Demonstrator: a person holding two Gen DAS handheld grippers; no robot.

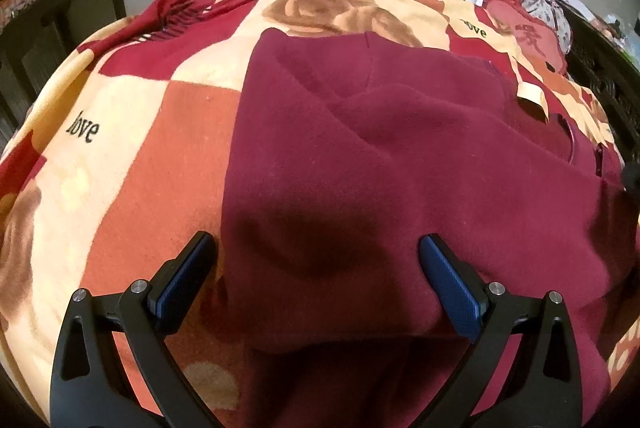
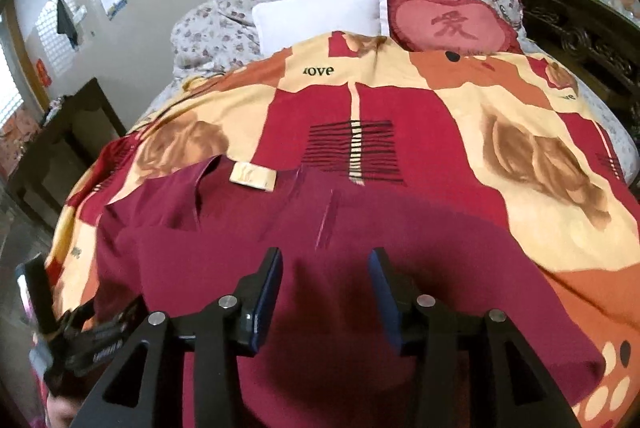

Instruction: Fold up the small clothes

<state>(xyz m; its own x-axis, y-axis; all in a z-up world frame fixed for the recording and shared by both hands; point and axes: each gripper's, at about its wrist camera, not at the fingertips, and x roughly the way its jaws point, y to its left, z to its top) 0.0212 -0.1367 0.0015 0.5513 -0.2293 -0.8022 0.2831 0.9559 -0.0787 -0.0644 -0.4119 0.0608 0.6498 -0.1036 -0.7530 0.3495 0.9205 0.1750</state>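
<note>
Both hand-held grippers, left point(image 1: 316, 248) and right point(image 2: 326, 264), hover wide open, holding nothing, over the maroon top point(image 1: 400, 155) on the bed point(image 2: 520, 131); I'd pinch just the edge, then fold evenly.

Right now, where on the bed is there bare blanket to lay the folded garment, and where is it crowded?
Free: the patterned fleece blanket between the dark red fleece garment and the white pillow, and the blanket strip left of the garment. Crowded: the headboard end, with the white pillow and red heart-shaped cushion. A small beige tag lies at the garment's far edge.
</note>
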